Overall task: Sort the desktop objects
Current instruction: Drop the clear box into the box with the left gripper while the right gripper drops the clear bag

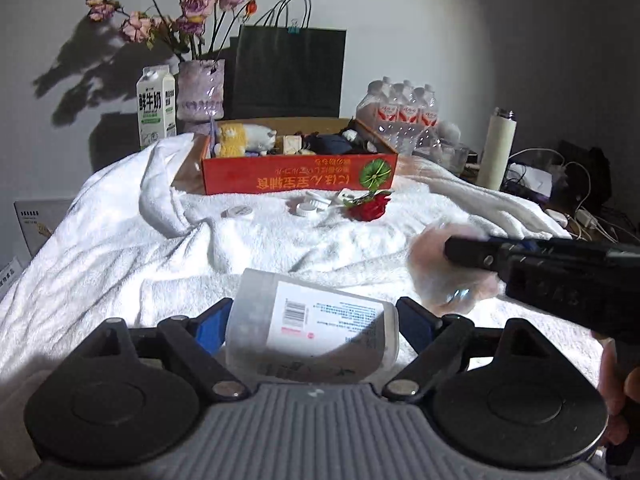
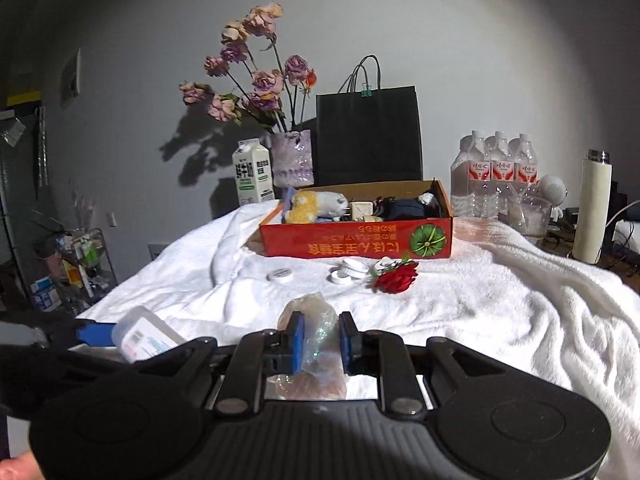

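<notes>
Fingers, left gripper (image 1: pixel 312 322): spread wide, blue pads against both sides of a translucent jar (image 1: pixel 312 328) with a white barcode label; jar carried on its side, off the towel.
Fingers, right gripper (image 2: pixel 320 346): nearly closed, pinching a crumpled clear plastic bag (image 2: pixel 316 336) that bulges above and below the pads.

Step in hand, by judgement: both items picked and in transit toward the box; neither yet delivered.

Next move, by judgement: carry each over the near red wall of the box (image 2: pixel 356 242), find a free patch inside, then release. The jar is wide and needs the larger space; the bag is limp and should drop anywhere.

Middle ground, on the white towel (image 2: pixel 500 300): flat round lid (image 2: pixel 280 275), white contact-lens case (image 2: pixel 348 272), red rose (image 2: pixel 396 279). All lie just before the box front, unsorted, under the line of approach; a low carry could brush them.

Box contents: yellow plush (image 2: pixel 304 208), white figurine (image 2: pixel 330 202), dark items at the right end. Fairly full.

Behind the box: milk carton (image 2: pixel 252 174), vase of dried flowers (image 2: pixel 292 158), black paper bag (image 2: pixel 368 136). To the right: water bottles (image 2: pixel 494 172), white flask (image 2: pixel 594 208).
</notes>
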A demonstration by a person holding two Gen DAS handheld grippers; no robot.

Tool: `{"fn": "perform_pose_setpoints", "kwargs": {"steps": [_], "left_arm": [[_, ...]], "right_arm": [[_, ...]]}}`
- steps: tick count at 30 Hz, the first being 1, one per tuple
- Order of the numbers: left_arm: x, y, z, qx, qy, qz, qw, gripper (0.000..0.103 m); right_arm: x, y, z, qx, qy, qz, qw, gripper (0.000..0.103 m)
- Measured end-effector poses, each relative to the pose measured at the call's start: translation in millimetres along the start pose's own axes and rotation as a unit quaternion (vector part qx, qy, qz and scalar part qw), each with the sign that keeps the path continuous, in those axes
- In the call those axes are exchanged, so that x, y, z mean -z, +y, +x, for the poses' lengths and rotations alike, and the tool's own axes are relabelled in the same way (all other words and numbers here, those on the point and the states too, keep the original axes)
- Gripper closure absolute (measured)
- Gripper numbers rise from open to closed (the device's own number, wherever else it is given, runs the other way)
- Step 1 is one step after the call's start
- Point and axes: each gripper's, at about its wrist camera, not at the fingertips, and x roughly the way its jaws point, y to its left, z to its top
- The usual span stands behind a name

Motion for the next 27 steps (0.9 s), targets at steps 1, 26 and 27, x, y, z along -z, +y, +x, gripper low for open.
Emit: {"fn": "perform_pose_setpoints", "kwargs": {"steps": [1,26,27], "left_arm": [[-1,0,-1,0.003,-0.004,-0.003,1.0,0.016],[-214,92,207,-0.02,0.022,-0.045,0.9985,0.016],[-220,99,226,-0.024,0.035,-0.061,0.9973,0.016]], "right_arm": [[1,0,1,0.0,0.004,0.001,1.0,0.086],[-174,-55,183,-0.055,0.004,0.011,0.998,0.086],[-181,-60,204,-0.057,0.018,0.02,0.998,0.086]]}}
